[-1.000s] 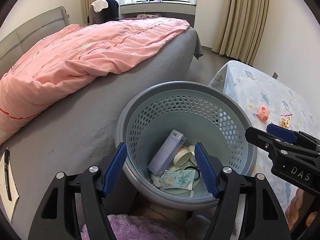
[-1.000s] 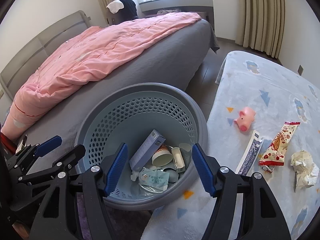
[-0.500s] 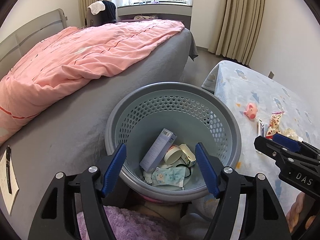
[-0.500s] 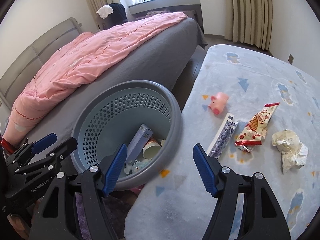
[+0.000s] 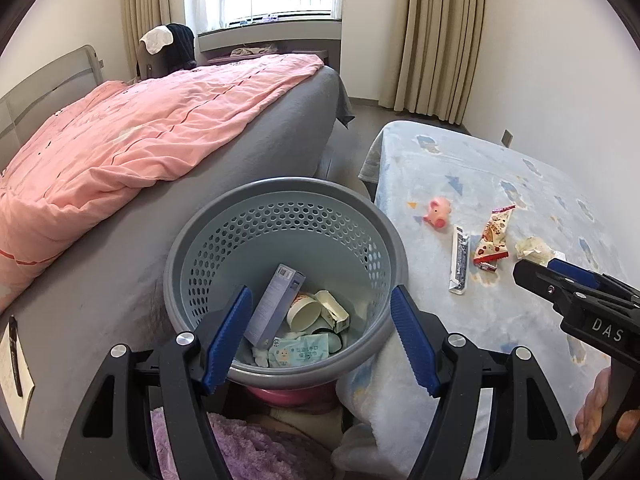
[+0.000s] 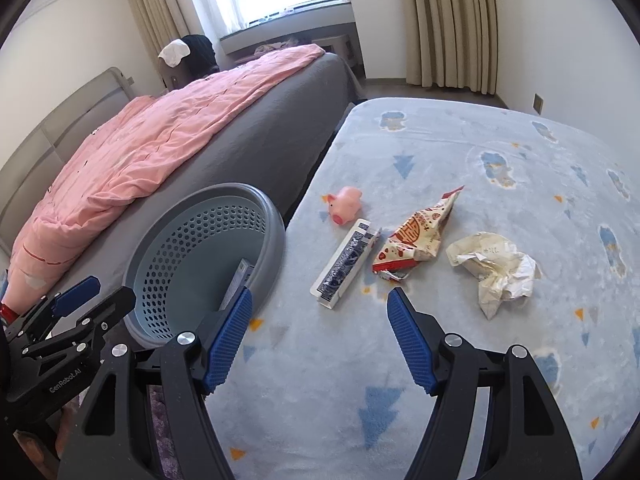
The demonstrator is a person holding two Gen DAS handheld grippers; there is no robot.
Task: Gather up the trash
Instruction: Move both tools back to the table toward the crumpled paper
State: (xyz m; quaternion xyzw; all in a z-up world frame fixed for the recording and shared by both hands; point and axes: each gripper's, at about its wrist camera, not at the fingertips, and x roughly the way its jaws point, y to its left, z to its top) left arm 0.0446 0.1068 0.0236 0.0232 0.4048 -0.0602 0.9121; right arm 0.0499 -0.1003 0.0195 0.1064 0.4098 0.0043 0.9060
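Note:
A grey-blue perforated basket [image 5: 286, 204] [image 6: 276, 220] stands between the bed and the blue blanket, holding a blue box [image 5: 274, 306], a paper cup [image 5: 305, 314] and a wipes packet [image 5: 298, 354]. My left gripper [image 5: 320, 334] hangs open above its near rim with nothing between the jaws. On the blanket lie a long dark-and-white box [image 6: 346, 266], a red-and-white snack wrapper [image 6: 418, 236] and a crumpled paper [image 6: 498, 270]. My right gripper [image 6: 320, 332] is open and empty, just short of the long box and the wrapper.
A pink toy pig [image 6: 346, 204] sits on the blue patterned blanket [image 6: 500, 152] behind the litter. A grey bed [image 5: 120, 272] with a pink duvet [image 5: 140, 136] fills the left. A notepad with a pen [image 5: 14, 360] lies on the bed's near edge. Purple fluffy fabric [image 5: 248, 448] lies below the basket.
Both grippers have swung to the right. The right one has left the basket and now faces the litter on the blanket. The basket has slid left in both views.

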